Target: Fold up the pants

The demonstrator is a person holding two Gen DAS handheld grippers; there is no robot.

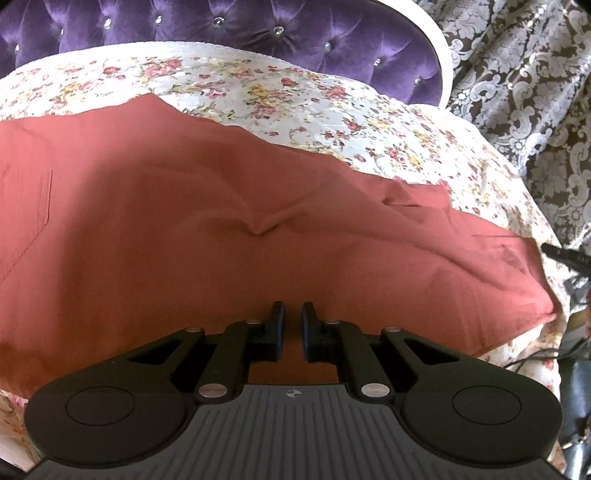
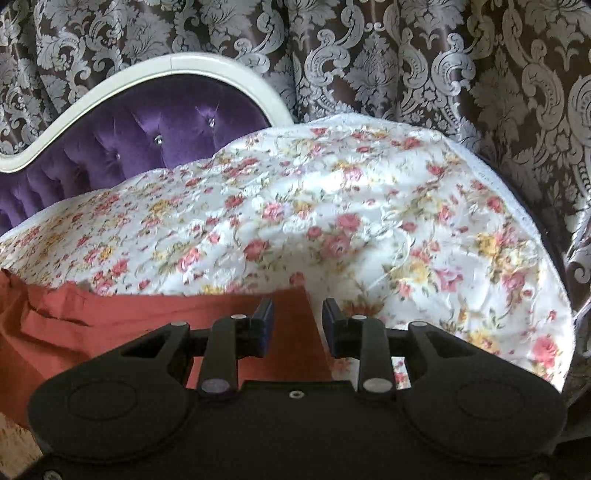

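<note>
- One pair of rust pants (image 1: 177,221) lies spread on the floral bedspread (image 1: 295,99), its end near the right edge.
- Purple headboard (image 1: 221,26) behind; patterned curtain (image 2: 406,55) beyond.
- Two grippers: left gripper (image 1: 292,314) clenched with nothing in it, over the pants; right gripper (image 2: 298,314) released, over the pants' corner.
</note>
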